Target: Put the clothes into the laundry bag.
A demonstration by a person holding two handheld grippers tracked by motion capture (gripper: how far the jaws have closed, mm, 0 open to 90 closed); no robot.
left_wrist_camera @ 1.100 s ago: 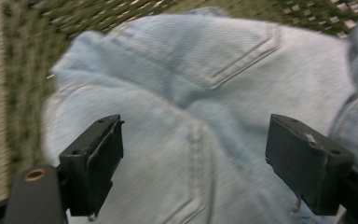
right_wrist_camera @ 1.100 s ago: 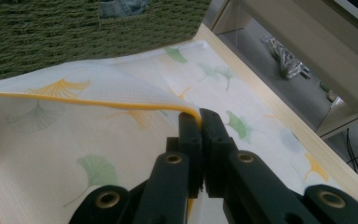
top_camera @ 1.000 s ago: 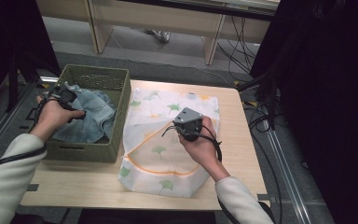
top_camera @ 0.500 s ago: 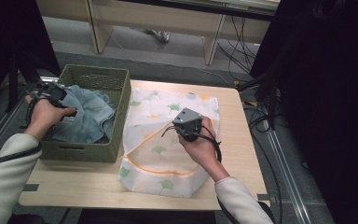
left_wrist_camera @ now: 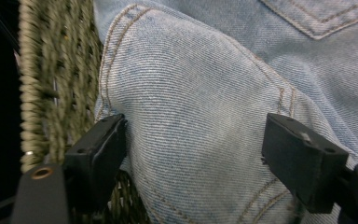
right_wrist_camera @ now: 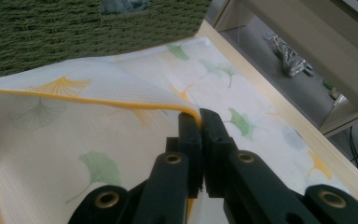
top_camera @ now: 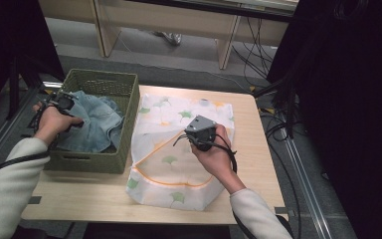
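The right hand-held gripper (right_wrist_camera: 199, 122) pinches the laundry bag's orange-trimmed rim (right_wrist_camera: 121, 104) to lift its mouth, while the left hand-held gripper (left_wrist_camera: 193, 149) straddles the jeans (left_wrist_camera: 200, 107) with jaws open, ready to grab.

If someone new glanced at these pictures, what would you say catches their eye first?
Probably the white mesh laundry bag with ginkgo-leaf print spread over the table's middle, its orange-trimmed edge pinched in the shut right gripper. Next, the green woven basket at the table's left holding light-blue jeans, over which the left gripper hangs with jaws open.

Jeans (top_camera: 97, 124) in basket (top_camera: 102, 82), seemingly touching laundry bag (top_camera: 171, 164) at right
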